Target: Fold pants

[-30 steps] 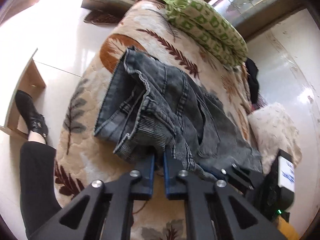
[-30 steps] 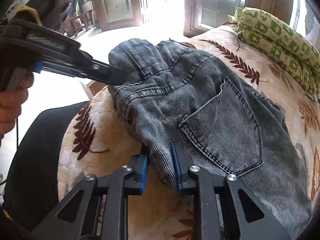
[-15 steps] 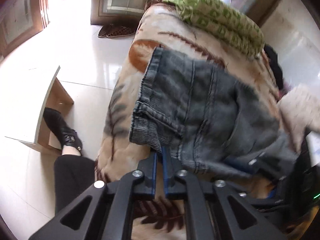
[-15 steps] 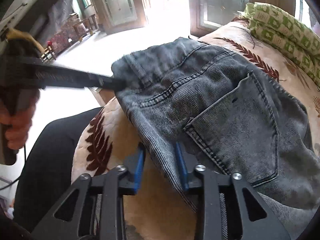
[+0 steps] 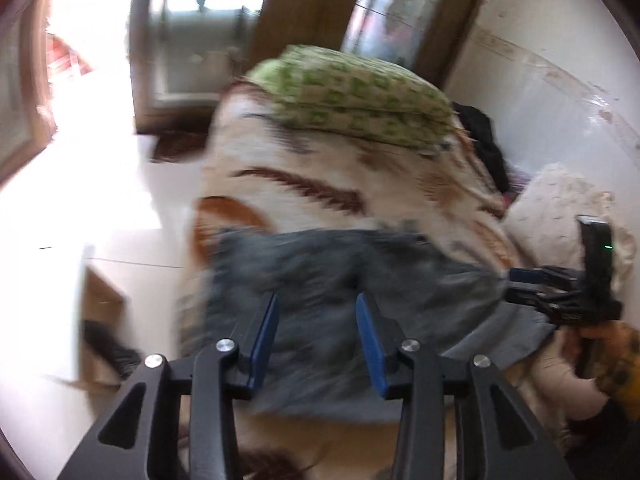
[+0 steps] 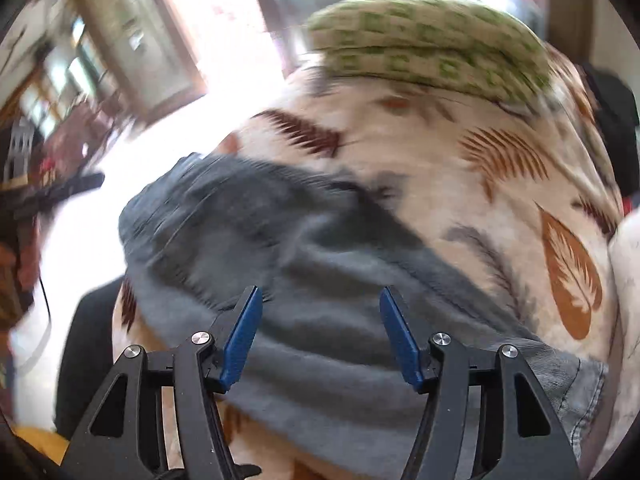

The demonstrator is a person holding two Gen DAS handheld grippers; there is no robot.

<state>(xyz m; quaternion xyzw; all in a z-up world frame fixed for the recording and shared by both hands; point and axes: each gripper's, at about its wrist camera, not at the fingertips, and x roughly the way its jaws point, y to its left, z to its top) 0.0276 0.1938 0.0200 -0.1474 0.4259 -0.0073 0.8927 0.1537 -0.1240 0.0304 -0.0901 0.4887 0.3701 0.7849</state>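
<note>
Room: tiled pale floor (image 5: 120, 240), glazed wooden doors behind, a white wall on the right of the left wrist view; both views are smeared by motion.
Bed: leaf-patterned cream blanket (image 6: 460, 184) covers it and carries everything; a green patterned pillow (image 5: 352, 100) lies at its far end, a pale cushion (image 5: 560, 200) at the wall side.
Pants: grey denim pants (image 6: 320, 280) lie folded in a compact bundle on the near part of the bed, close to its edge by the floor; their long axis runs across both views, roughly side to side in front of the claws.
Person: a dark trouser leg (image 6: 88, 340) shows at the bedside, and a hand (image 5: 600, 344) grips the handle of the other tool.
Left claw: left claw (image 5: 316, 344) is released, blue pads spread apart, jaws just opened; denim lies below and beyond the gap, nothing pinched.
Right claw: right claw (image 6: 320, 332) is likewise released and just opened, wider than the left, hovering over the bundle without pressing cloth; in the left wrist view it sits at the bundle's right end.
Key relation: the bundle lies directly ahead of and under both claws, each nearest its own end, so the next fold or smoothing likely works across that side-to-side axis.
Risk: thick layered denim may spring open if left unpressed.
</note>
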